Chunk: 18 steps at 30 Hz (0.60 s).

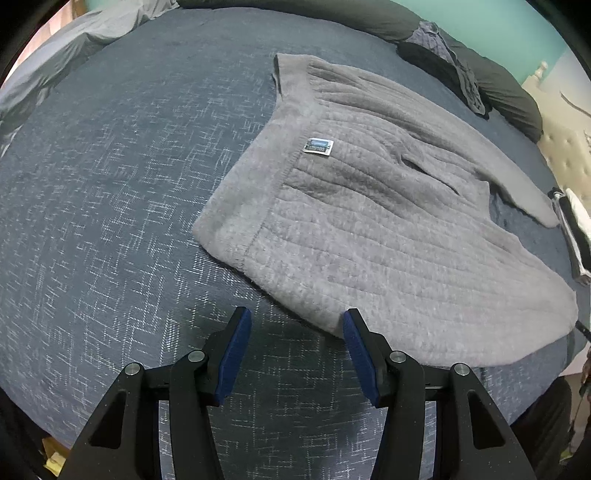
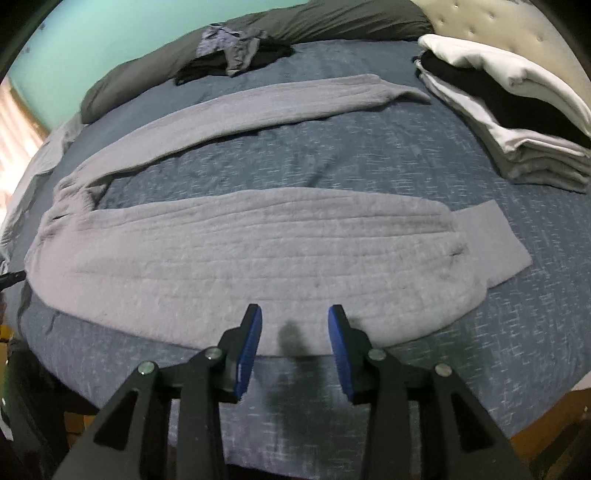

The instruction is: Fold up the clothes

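Note:
A grey ribbed sweater [image 1: 369, 221] lies flat on the blue bed cover [image 1: 110, 221], a small label [image 1: 318, 146] near its hem. My left gripper [image 1: 297, 321] hangs open just off the sweater's near edge, its right blue pad at the cloth's border, nothing between the jaws. In the right wrist view the same sweater [image 2: 240, 258] stretches across the bed, one sleeve [image 2: 258, 110] laid out behind it and a cuff [image 2: 491, 240] to the right. My right gripper [image 2: 294, 317] is open above the sweater's near edge, gripping nothing.
A stack of folded white, black and grey clothes [image 2: 517, 118] sits at the back right by a tufted headboard [image 2: 498, 22]. Crumpled dark garments [image 2: 232, 48] lie on a dark pillow [image 2: 295, 26] at the back. The bed's front edge [image 2: 480, 424] is close below the grippers.

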{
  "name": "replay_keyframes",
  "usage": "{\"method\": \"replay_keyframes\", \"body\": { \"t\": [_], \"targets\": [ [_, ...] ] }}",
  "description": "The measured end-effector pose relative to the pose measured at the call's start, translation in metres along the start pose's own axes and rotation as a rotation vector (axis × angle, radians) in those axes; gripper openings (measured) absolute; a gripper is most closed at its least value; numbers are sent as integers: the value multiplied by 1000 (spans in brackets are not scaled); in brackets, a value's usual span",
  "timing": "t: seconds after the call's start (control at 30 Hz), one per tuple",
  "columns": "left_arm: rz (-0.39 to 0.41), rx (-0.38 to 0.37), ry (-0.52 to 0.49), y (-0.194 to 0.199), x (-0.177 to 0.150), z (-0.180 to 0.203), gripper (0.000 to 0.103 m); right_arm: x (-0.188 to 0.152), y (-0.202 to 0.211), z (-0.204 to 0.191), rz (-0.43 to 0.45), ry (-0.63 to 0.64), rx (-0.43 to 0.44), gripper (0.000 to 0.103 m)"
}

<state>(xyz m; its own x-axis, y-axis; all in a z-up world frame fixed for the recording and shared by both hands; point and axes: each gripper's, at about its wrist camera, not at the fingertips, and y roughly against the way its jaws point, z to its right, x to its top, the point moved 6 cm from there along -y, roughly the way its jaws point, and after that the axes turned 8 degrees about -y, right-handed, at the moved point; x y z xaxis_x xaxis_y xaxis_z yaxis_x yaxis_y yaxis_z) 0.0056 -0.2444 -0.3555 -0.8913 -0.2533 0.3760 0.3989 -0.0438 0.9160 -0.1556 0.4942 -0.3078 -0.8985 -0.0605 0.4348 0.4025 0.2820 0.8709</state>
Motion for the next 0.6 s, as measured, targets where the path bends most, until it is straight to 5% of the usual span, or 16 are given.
{"method": "replay_keyframes", "body": {
  "t": [0.27,0.6],
  "targets": [
    [3,-2,-46,2,-1,16,56,-20,-11,-45,-57,226,3,49],
    [-8,-17,-177,10,-9,44,57,-30,-17,-79,-95,343,40,49]
  ]
}}
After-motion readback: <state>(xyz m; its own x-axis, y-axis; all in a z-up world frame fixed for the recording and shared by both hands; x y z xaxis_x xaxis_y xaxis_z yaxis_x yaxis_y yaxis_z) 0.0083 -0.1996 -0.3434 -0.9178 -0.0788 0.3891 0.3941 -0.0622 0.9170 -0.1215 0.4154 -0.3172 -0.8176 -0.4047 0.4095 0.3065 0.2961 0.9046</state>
